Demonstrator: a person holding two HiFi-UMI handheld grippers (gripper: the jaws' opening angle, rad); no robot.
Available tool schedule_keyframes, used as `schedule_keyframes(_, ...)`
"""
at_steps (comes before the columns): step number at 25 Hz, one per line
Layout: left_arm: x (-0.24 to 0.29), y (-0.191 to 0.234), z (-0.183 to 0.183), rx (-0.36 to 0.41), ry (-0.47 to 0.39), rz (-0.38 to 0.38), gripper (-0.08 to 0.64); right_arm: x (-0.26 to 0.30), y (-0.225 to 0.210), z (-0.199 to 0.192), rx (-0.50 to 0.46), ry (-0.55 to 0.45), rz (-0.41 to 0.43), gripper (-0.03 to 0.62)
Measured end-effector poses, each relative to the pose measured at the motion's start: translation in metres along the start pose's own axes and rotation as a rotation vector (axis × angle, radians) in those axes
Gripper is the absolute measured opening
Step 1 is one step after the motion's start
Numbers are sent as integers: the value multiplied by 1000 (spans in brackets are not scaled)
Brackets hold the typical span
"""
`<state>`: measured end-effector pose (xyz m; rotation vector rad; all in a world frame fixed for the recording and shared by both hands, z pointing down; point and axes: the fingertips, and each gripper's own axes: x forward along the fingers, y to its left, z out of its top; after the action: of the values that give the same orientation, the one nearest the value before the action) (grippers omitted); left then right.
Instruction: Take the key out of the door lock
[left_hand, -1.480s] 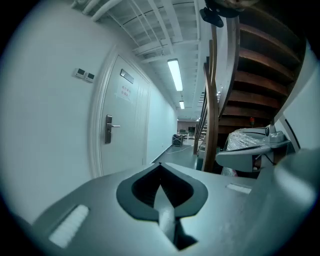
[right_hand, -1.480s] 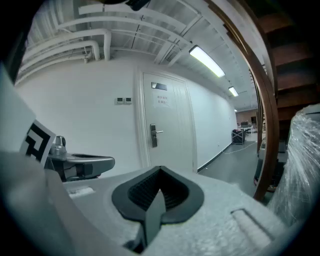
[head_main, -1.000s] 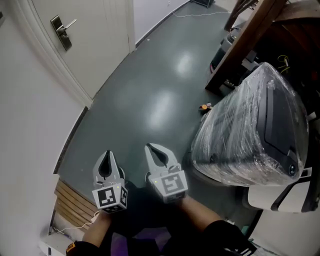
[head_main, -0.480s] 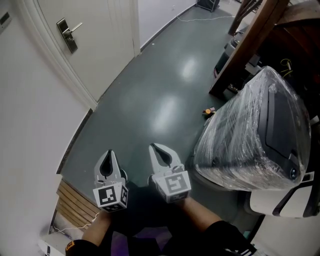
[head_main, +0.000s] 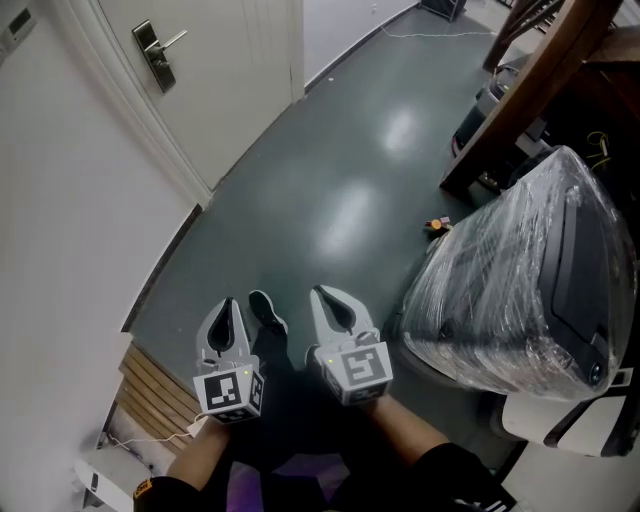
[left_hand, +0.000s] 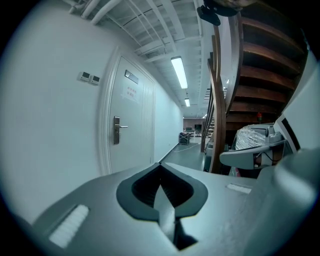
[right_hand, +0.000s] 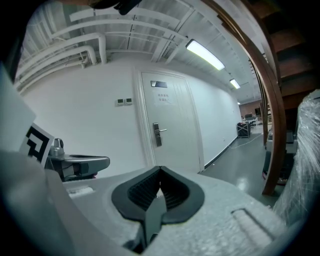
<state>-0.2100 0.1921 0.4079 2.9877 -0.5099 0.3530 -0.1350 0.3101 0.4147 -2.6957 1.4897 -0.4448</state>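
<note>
Two grippers are held side by side low in the head view, the left gripper (head_main: 228, 312) and the right gripper (head_main: 326, 303). Each has its jaws closed tip to tip with nothing between them. The toe of a dark shoe (head_main: 266, 311) shows between them on the grey-green floor (head_main: 330, 190). At 11 o'clock, well apart from both, the white door (head_main: 235, 60) carries the door lock (head_main: 157, 52) with its lever handle. The key is too small to make out there. At 2 o'clock of the right gripper stands a plastic-wrapped machine (head_main: 520, 285), and wooden slats (head_main: 150, 395) lie at 8 o'clock of the left one.
</note>
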Motion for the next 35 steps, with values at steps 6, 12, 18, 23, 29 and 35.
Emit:
schedule_keyframes(6,45,16,3,-30,15,-21,18,41,-9,8,-15,30,-14,-9)
schedule_keyframes(12,113,39,10,-32,35,-64,17,109,-30,12,-16,86,-42,-9)
schedule_keyframes(18,190,83,31,-68,52,-101,17,190,-34,39,-29,97,-50,-9)
schedule_keyframes(23,248,121,62,-80,18,-128,17,257,-32,77,-53,88,-62,-9)
schedule_keyframes(29,294,184,90,-83,-29,-82,17,334,-14,106,-79,64,-20,-9)
schedule_keyframes(35,312,242,108,-96,-58,10,17,394,2,125,-112,49,47,-9)
